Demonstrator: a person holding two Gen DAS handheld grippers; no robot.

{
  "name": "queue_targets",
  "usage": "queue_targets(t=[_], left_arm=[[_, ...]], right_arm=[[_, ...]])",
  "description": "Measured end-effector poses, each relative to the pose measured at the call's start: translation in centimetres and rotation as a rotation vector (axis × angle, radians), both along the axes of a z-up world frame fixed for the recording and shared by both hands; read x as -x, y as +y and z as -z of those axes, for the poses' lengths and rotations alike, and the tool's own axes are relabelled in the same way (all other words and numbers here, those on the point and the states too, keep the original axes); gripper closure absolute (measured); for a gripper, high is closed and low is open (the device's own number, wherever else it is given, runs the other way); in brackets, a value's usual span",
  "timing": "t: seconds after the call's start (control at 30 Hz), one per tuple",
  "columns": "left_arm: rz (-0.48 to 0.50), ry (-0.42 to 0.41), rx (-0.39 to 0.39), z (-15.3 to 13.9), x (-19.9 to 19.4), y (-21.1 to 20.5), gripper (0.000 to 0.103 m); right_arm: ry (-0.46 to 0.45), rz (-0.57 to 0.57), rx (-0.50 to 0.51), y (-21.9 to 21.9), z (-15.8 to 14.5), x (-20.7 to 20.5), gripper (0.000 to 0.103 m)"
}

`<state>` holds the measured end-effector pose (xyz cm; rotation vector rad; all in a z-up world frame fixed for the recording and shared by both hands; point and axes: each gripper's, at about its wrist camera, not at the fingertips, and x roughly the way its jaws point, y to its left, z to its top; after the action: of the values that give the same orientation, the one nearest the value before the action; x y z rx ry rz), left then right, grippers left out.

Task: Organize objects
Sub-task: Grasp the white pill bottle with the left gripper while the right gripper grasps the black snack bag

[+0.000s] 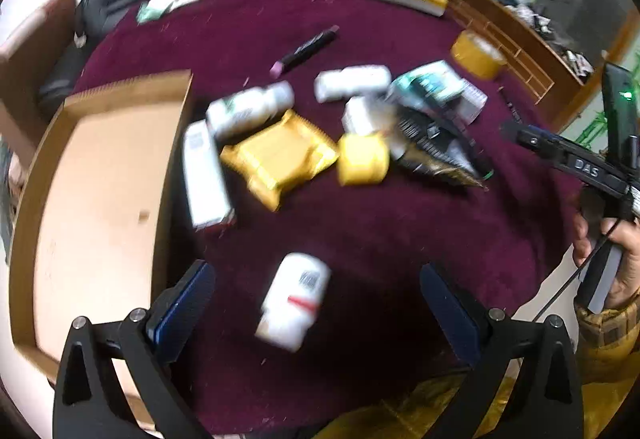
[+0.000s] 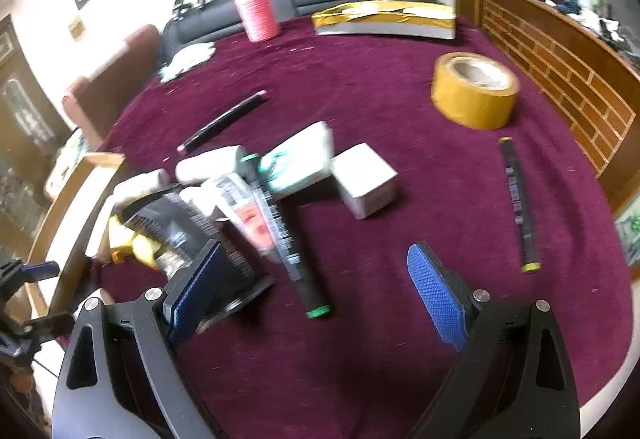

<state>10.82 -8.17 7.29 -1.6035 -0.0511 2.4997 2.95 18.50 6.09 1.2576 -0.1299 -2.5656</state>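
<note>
My left gripper [image 1: 316, 275] is open above the maroon cloth, with a white bottle [image 1: 294, 301] lying loose between its fingers, untouched. An open cardboard box [image 1: 100, 199] sits at its left. Beyond lies a pile: a yellow packet [image 1: 276, 155], a small yellow box [image 1: 362, 159], a long white box [image 1: 206, 175] and a black packet [image 1: 432, 143]. My right gripper [image 2: 314, 255] is also open and holds nothing. A green-capped marker [image 2: 280, 227] lies between its fingers, and the black packet [image 2: 176, 223] sits by its left finger. A white cube box [image 2: 364, 183] and a teal box [image 2: 300, 159] are just ahead.
A yellow tape roll [image 2: 474, 89], a yellow-capped marker [image 2: 518, 203] and a pink-capped marker [image 2: 224, 121] lie apart on the cloth. A pink container [image 2: 256, 13] and a flat gold box [image 2: 384, 19] stand at the far edge. A wooden shelf [image 2: 560, 71] runs along the right.
</note>
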Motion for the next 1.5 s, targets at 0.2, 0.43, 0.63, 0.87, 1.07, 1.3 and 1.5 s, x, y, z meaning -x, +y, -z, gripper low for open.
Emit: queue_targets(t=[0.2, 0.43, 0.63, 0.87, 1.07, 1.3, 1.5], left_arm=[[0.038, -0.043, 0.022, 1.4, -1.1, 0.2, 0.001], [0.075, -0.077, 0.044, 2.5, -0.3, -0.1, 0.012], [0.116, -0.140, 0.062, 4.0, 0.3, 0.0, 0.044], [0.117, -0.149, 0.011, 4.5, 0.2, -0.3, 0.068], [0.132, -0.150, -0.011, 4.4, 0.8, 0.6, 0.069], [0.130, -0.154, 0.000, 4.8, 2.2, 1.3, 0.069], [0.131, -0.150, 0.006, 4.9, 3.2, 2.1, 0.069]], right_arm=[[-0.018, -0.135, -0.008, -4.1, 0.1, -0.7, 0.010], [-0.030, -0.182, -0.055, -5.5, -0.1, -1.4, 0.010], [-0.058, -0.195, -0.058, -5.6, 0.2, -1.4, 0.010], [-0.073, -0.256, -0.084, -6.2, 0.5, -1.2, 0.010], [-0.086, -0.383, -0.126, -7.9, 0.3, -0.9, 0.021], [-0.084, -0.521, -0.254, -10.8, 0.4, -0.1, 0.029], [-0.119, -0.557, -0.305, -12.5, 2.1, 1.4, 0.039]])
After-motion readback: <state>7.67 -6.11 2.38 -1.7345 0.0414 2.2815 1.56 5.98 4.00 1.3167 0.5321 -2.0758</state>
